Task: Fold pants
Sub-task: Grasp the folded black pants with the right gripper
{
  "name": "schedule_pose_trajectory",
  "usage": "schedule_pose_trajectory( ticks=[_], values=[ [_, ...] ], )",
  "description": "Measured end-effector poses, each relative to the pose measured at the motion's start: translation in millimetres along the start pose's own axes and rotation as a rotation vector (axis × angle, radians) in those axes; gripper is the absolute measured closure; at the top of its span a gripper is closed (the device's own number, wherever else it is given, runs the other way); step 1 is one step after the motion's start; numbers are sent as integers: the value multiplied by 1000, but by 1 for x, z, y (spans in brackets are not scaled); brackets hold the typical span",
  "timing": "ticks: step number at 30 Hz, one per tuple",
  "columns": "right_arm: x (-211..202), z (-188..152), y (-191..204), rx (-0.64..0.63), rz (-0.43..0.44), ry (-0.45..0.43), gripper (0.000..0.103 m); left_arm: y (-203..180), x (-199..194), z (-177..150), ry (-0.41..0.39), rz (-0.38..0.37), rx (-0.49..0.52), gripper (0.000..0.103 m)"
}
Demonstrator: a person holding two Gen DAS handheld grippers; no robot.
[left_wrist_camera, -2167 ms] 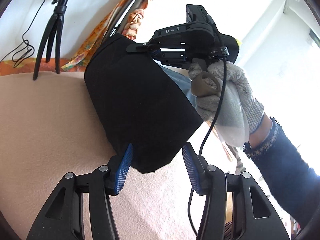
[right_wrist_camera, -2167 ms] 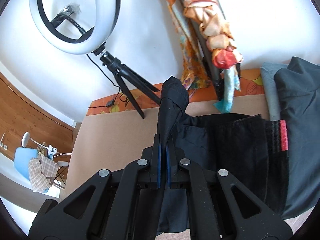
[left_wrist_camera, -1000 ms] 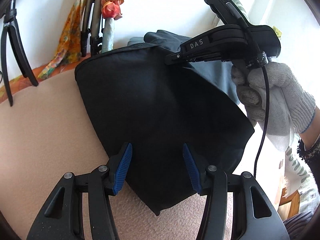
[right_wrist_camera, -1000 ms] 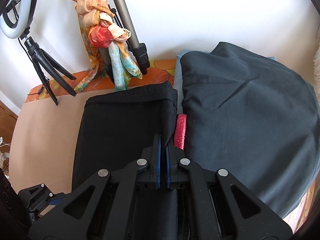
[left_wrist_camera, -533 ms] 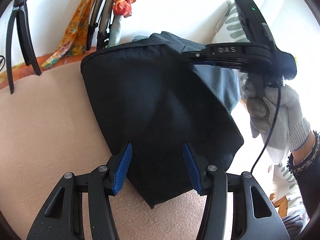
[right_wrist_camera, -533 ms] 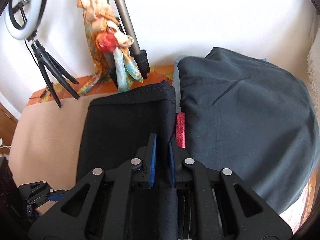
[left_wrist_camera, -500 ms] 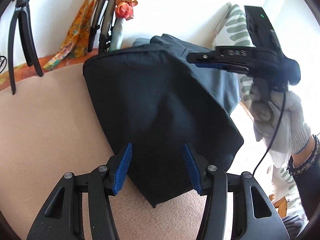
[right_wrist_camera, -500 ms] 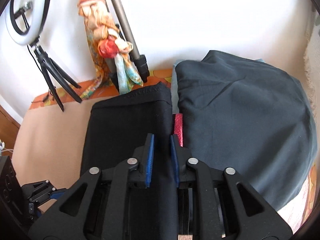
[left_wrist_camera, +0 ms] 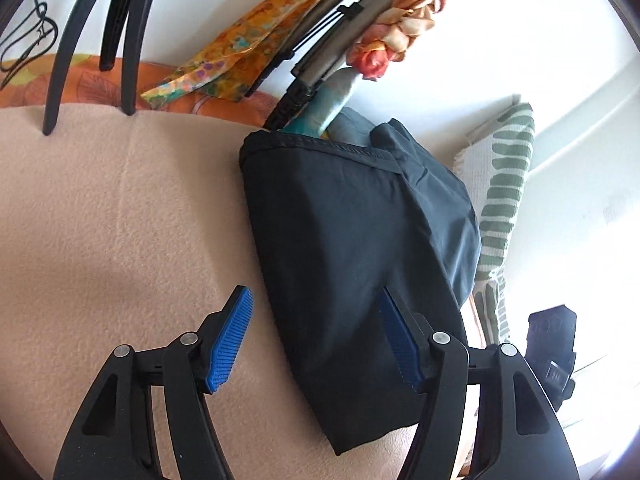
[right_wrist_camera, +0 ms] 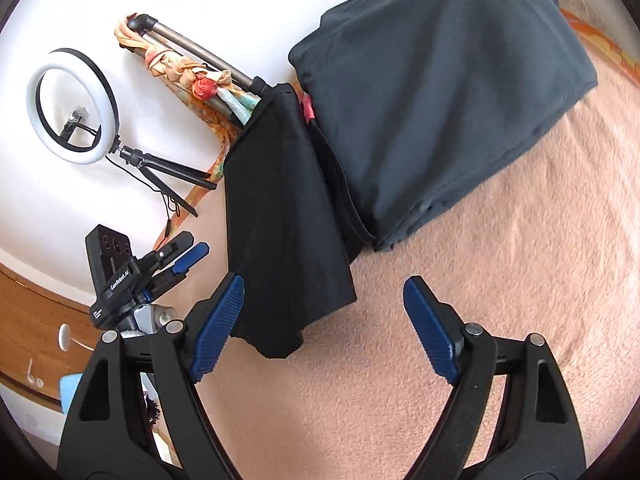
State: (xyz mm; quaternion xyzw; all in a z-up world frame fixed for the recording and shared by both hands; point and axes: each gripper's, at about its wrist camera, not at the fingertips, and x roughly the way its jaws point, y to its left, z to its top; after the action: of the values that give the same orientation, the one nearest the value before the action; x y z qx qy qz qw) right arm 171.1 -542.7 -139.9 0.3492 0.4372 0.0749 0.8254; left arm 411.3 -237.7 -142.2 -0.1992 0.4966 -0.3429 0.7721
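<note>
Lying folded on the beige blanket [right_wrist_camera: 500,280], the black pants [right_wrist_camera: 280,216] are resting released; left gripper [left_wrist_camera: 316,340] and right gripper [right_wrist_camera: 324,328] are both gaping empty.

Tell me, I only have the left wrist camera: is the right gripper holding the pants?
Observer: No. The right gripper is open and empty, with the near corner of the folded black pants in front of its left finger.
Operator: What's between the pants and the grey pile?
Observer: A red strip shows in the gap beside the dark grey garment.
Operator: Whose tripod legs are at my top left?
Observer: A ring light sits on that small tripod, by the wall.
</note>
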Motion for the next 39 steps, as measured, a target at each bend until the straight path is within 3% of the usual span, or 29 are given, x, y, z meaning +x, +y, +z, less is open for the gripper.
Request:
schedule_pose_trajectory(
  ticks=[4,10,24,27,28,29,32,36,39],
  values=[
    [19,-5,-10,10,67,25,19,10,10,12,-6,-5,-39,38],
    [45,-6,-7,-31,78,26,18,16,32,25,-2,-20,-60,38],
    [59,3,-1,-70,76,-80,18,24,63,51,-83,-45,-136,35],
    [61,5,-5,-32,87,-86,30,23,64,52,-103,-44,-155,35],
    [64,5,-6,-24,95,-77,42,23,64,52,-107,-42,-156,36],
    [66,4,-7,-14,104,-65,48,22,64,52,-109,-38,-154,36],
    [65,2,-8,0,104,-72,54,21,64,51,-127,-41,-156,40],
    [64,1,-6,9,106,-73,64,21,61,47,-167,-50,-170,59],
    [59,0,7,-32,87,-84,73,14,55,45,-193,-44,-131,67]
  ],
)
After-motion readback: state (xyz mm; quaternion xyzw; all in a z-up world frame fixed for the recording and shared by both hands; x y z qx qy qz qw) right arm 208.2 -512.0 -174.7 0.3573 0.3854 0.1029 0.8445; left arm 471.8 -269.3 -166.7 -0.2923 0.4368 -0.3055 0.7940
